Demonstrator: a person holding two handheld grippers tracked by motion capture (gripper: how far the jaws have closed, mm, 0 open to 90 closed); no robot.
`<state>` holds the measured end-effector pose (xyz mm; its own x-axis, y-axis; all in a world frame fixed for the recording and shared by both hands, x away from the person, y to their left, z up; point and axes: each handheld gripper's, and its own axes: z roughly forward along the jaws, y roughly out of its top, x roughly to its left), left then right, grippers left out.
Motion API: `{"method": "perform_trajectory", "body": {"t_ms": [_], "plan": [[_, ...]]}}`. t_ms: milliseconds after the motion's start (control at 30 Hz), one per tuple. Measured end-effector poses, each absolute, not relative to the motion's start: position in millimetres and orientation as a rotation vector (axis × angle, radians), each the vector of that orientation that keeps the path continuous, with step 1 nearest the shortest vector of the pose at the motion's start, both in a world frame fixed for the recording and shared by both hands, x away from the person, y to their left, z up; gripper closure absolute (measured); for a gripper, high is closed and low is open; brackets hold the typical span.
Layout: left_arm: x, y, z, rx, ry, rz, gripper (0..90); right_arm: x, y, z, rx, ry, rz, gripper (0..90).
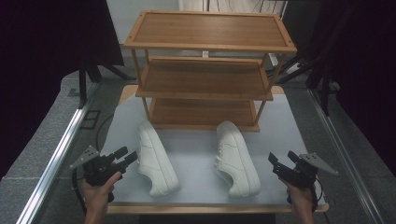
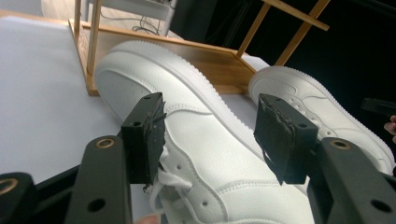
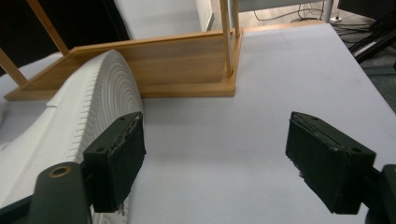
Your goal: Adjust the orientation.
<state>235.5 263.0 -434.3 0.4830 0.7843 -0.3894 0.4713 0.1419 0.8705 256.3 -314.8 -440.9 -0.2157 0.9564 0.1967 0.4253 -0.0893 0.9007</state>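
Two white leather sneakers on the pale tabletop (image 1: pixel 196 158), left white sneaker (image 1: pixel 156 158) at 7 o'clock of the three-tier bamboo shoe rack (image 1: pixel 205 70), right white sneaker (image 1: pixel 236 156) at 5 o'clock, left tool (image 1: pixel 127 156) released, just beside the left sneaker, right tool (image 1: pixel 280 161) released, near the right sneaker, neither touching.

No legible text, brand, number or sign anywhere. The two white leather low-top sneakers (image 1: pixel 156 158) (image 1: pixel 236 156) show plain uppers, no readable logo. The three-tier bamboo shoe rack (image 1: pixel 208 70) carries no label. The pale grey tabletop (image 1: pixel 196 156) is unmarked.
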Motion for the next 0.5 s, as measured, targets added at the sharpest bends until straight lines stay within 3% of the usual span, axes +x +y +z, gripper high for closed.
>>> {"method": "perform_trajectory", "body": {"t_ms": [300,500], "plan": [[239.0,259.0,-441.2,1.525,1.163,0.294,45.2,251.8,-320.7,-446.4,1.536,1.648,1.266,20.4],[236.3,261.9,-441.9,1.511,1.165,0.276,60.5,249.7,-329.7,-450.3,1.614,1.594,1.294,21.0]]}}
